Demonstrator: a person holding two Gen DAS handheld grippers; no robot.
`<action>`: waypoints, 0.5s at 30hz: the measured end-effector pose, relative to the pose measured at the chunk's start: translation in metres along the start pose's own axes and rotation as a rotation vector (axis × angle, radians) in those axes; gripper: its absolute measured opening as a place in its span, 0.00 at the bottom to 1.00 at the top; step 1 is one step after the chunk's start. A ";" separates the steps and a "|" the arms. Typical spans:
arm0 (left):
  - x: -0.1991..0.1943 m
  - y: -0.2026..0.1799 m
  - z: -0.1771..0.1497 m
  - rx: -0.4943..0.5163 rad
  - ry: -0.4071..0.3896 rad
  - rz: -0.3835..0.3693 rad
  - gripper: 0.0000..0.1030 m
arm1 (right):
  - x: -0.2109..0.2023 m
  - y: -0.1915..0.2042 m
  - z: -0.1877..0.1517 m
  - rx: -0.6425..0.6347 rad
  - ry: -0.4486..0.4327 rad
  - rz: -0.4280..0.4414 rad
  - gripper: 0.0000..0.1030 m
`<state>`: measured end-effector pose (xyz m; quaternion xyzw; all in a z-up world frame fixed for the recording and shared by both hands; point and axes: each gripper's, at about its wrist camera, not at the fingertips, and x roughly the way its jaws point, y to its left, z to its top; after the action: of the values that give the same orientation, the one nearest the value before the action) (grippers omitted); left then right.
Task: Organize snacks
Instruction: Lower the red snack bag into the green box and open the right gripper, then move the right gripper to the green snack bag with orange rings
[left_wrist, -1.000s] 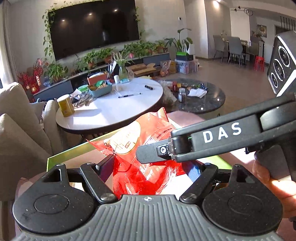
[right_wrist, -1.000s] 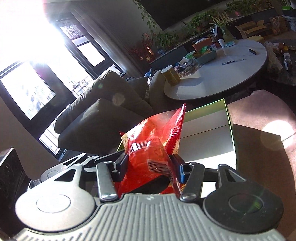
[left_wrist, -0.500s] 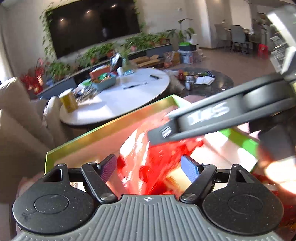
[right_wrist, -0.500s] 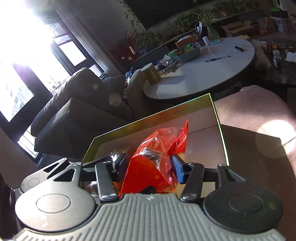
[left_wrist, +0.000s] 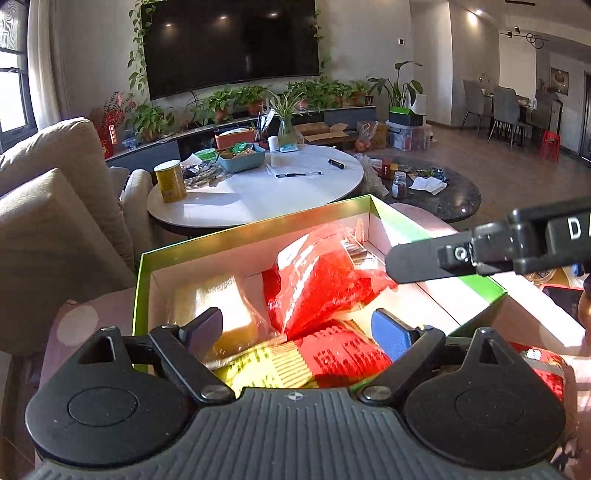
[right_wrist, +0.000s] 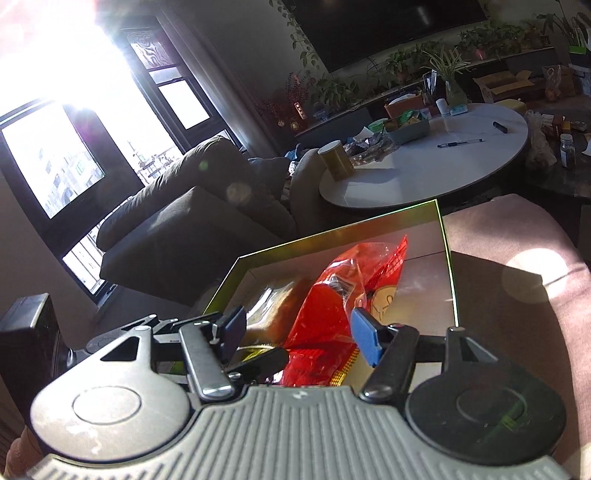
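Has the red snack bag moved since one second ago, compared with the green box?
Yes. The red snack bag was held above the green box; it now lies inside it, released as both tongs have just been opening.

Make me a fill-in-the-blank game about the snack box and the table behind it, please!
1. The red snack bag lies inside the box with the ____ rim.
2. The pen lies on the round ____ table.
3. The yellow can on that table stands ____.
4. The left gripper has its fingers ____.

Missing words: green; white; upright; open
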<state>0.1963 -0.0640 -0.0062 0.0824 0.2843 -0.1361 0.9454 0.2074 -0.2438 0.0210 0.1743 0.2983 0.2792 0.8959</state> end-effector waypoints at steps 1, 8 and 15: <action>-0.005 0.000 -0.002 -0.003 -0.001 0.003 0.85 | -0.001 0.002 -0.002 -0.008 0.003 0.000 0.63; -0.027 0.007 -0.012 -0.040 -0.006 0.015 0.86 | -0.011 0.016 -0.016 -0.053 0.016 0.012 0.63; -0.048 0.018 -0.030 -0.091 0.006 0.046 0.87 | -0.026 0.020 -0.033 -0.058 0.033 0.014 0.63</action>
<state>0.1474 -0.0301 -0.0030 0.0462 0.2909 -0.1009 0.9503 0.1614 -0.2395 0.0167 0.1454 0.3035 0.2968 0.8937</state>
